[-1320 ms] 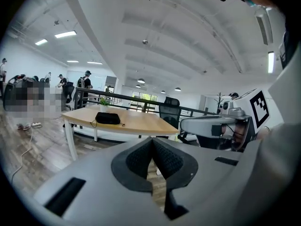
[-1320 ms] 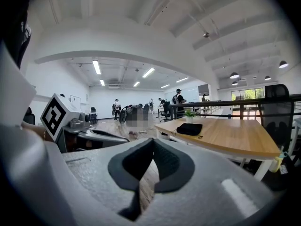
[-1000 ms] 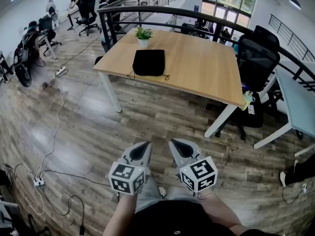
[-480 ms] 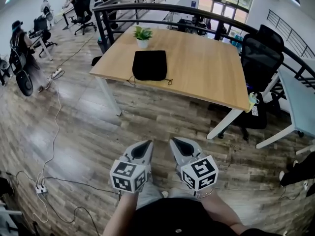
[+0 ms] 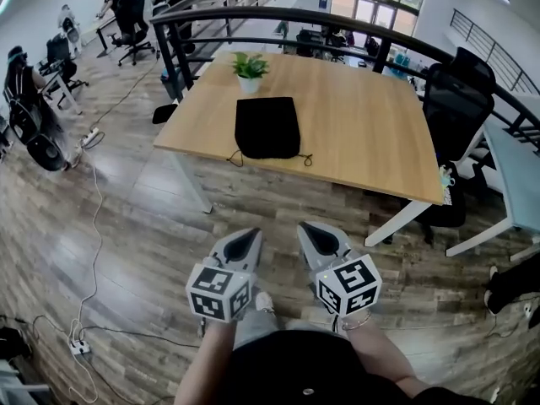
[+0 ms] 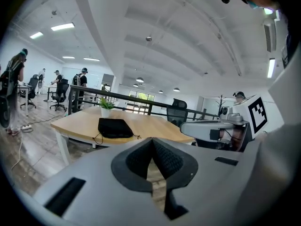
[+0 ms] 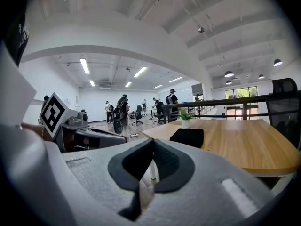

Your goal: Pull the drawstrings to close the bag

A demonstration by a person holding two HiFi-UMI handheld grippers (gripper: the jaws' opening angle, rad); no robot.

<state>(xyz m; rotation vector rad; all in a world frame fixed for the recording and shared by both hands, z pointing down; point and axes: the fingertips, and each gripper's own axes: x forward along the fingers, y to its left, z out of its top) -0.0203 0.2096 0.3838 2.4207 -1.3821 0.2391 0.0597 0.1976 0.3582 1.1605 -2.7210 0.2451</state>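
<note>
Two tools side by side above the floor, left tool (image 5: 248,236) and right tool (image 5: 309,229), each with jaws pressed fully together and gripping nothing. Well apart from the black bag (image 5: 267,127), flat on the desk (image 5: 371,142) at 12 o'clock. Drawstrings (image 5: 304,158) trailing loose at the bag's 5 and 7 o'clock corners. Plant (image 5: 250,70) just beyond, at 11 o'clock.
</note>
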